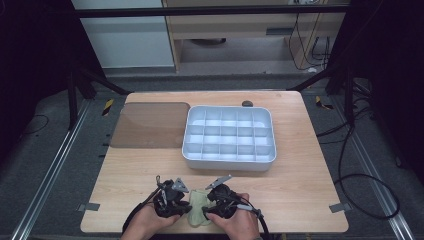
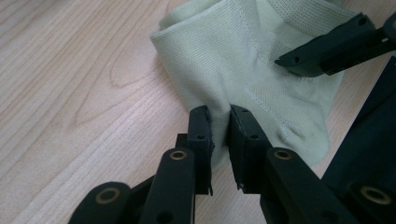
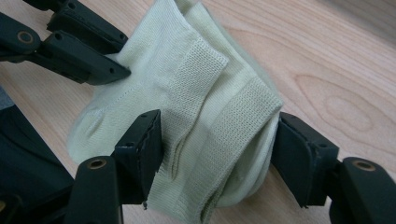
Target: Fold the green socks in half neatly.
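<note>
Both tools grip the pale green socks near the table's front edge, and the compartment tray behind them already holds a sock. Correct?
Not quite: the compartment tray is empty, as the high view shows. Both the left tool and the right tool do grip the pale green socks.
</note>
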Tool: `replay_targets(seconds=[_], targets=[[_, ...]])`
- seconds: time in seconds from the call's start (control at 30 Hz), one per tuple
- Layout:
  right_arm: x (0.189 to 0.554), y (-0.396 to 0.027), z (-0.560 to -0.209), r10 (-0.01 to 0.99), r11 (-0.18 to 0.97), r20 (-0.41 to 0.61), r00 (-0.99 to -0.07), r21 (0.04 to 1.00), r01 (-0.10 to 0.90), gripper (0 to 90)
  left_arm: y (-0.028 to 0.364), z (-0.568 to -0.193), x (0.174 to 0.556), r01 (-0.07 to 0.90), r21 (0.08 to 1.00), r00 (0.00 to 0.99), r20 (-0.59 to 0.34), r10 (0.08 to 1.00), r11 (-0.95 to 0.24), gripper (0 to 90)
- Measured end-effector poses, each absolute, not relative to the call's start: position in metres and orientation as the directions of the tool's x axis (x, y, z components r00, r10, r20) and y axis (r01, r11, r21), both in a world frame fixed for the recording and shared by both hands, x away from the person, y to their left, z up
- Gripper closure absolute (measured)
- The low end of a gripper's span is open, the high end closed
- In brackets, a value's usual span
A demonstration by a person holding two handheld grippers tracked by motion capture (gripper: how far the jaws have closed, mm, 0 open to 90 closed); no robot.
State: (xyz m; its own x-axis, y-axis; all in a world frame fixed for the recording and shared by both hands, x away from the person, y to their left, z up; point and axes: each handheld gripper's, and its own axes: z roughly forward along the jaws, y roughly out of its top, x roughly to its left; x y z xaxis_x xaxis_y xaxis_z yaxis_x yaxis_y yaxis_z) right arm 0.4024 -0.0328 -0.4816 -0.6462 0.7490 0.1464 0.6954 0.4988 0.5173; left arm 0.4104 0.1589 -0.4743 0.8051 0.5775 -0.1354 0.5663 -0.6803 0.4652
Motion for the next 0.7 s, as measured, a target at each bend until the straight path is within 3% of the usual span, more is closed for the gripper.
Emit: replay_targets(seconds=[0.57, 0.7], targets=[[0.392, -0.041, -0.482, 0.771, 0.447, 0.182, -0.610, 0.528, 0.722, 28.0, 0.160, -0.473, 0.409, 0.559, 0.470, 0.806, -0.116, 0.580, -0.683, 87.2], [0.395, -0.040, -0.483, 0.770, 0.449, 0.185, -0.611, 0.524, 0.724, 30.8, 0.160, -0.473, 0.409, 0.561, 0.472, 0.805, -0.119, 0.582, -0.680, 87.5]])
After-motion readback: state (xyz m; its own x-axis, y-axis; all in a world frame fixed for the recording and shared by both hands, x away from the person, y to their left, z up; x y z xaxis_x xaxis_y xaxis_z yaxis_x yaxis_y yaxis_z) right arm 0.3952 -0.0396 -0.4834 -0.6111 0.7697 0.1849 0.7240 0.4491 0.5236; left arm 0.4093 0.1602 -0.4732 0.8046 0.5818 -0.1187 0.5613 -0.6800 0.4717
